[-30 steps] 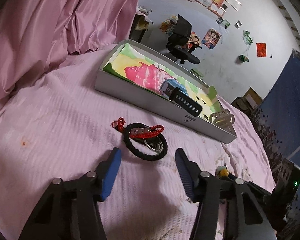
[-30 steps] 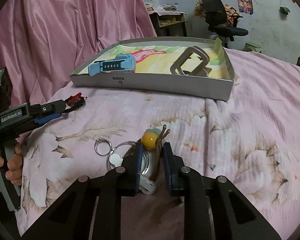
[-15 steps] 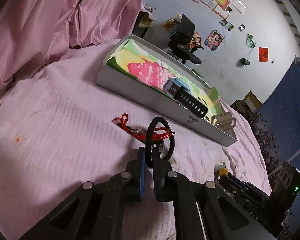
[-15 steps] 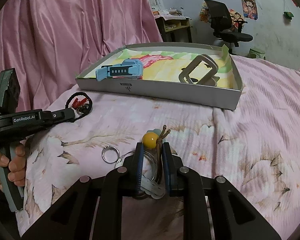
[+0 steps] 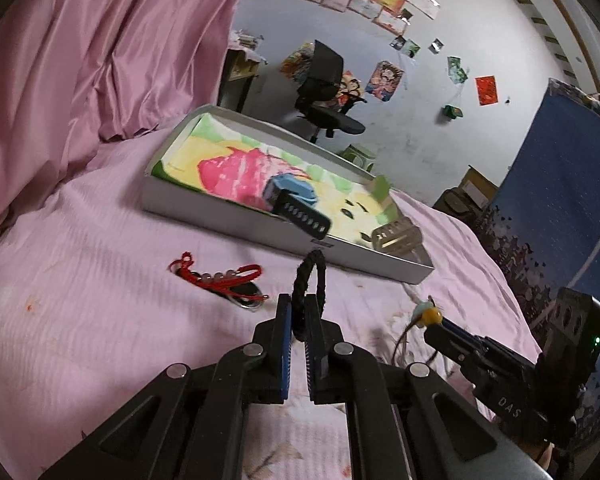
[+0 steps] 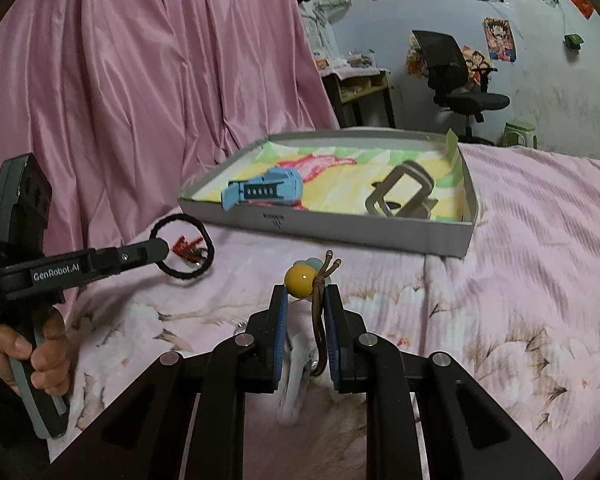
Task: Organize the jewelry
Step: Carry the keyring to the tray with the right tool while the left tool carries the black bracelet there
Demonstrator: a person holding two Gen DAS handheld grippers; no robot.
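Left tool (image 5: 297, 314) clamped on black braided loop (image 5: 312, 276), raised off bed (image 5: 100, 280) near grey tray (image 5: 284, 236). Right tool (image 6: 304, 300) pinching beaded cord piece (image 6: 300, 278) short of tray. Red cord bracelet (image 5: 220, 280) lying left of tray front; blue watch (image 6: 262, 192) and grey strap (image 6: 400, 196) inside tray.

The bedspread (image 6: 540, 264) is matt pink cloth with a fine ribbed weave. The curtain (image 6: 140, 80) behind it is glossy, satin-like fabric. The tray (image 6: 340, 230) looks like smooth grey cardboard, lined with painted paper. The black ring (image 5: 310, 276) is rough braided cord. The blue watch (image 6: 266, 190) is smooth plastic. The yellow bead (image 6: 298, 278) is glossy. The red bracelet (image 5: 220, 276) is knotted cord with pale beads.
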